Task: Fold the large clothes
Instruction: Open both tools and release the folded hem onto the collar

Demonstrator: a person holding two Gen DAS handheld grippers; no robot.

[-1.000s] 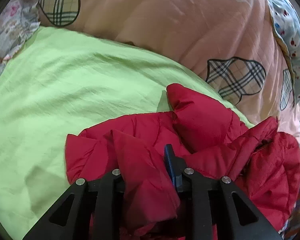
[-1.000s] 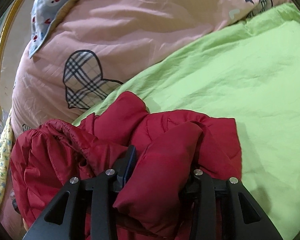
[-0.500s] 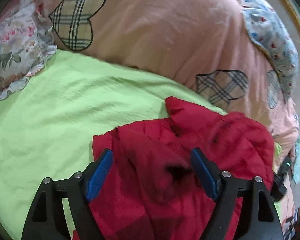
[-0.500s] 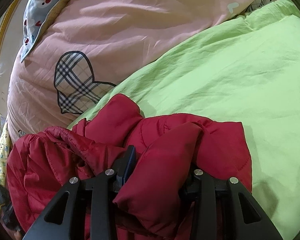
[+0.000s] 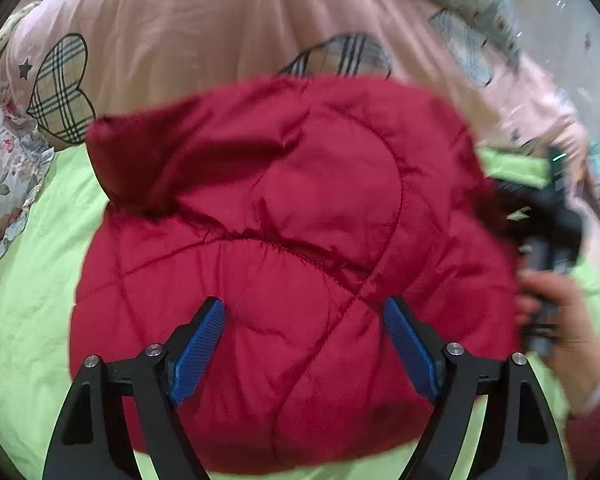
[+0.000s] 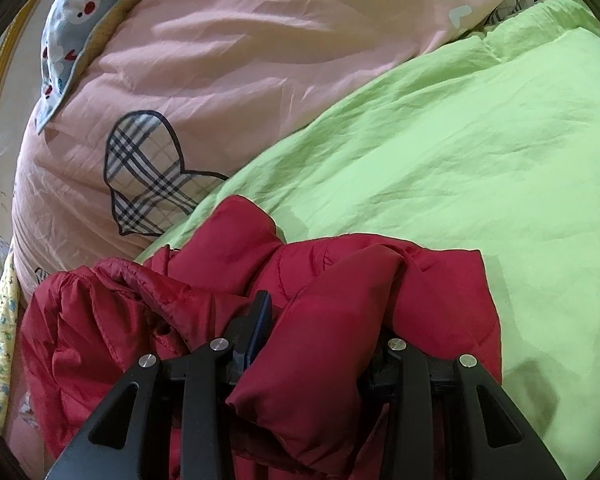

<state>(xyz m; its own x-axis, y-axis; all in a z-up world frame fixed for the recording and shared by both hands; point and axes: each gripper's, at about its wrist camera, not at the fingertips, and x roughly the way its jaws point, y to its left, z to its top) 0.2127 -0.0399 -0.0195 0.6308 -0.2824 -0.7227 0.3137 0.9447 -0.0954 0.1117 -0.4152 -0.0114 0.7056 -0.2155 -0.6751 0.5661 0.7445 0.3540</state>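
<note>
A red quilted puffer jacket [image 5: 292,216] lies bunched on a lime-green bedsheet [image 5: 24,300]. In the left wrist view my left gripper [image 5: 304,316] is open, its blue pads wide apart just above the jacket, holding nothing. In the right wrist view my right gripper [image 6: 324,320] is shut on a thick fold of the red jacket [image 6: 332,320]; the fold bulges between the fingers and hides the right pad. The right gripper and the hand holding it also show at the right edge of the left wrist view [image 5: 548,240].
A pink duvet [image 6: 260,64] with plaid heart patches is piled behind the jacket. A blue patterned pillow [image 6: 72,16] lies at the far edge. A floral ruffled fabric [image 5: 4,184] lies at the left. The green sheet [image 6: 480,152] stretches to the right.
My left gripper has let go of the red jacket and opened wide, then swung over the jacket toward the right gripper. My right gripper has kept its hold and barely moved.
</note>
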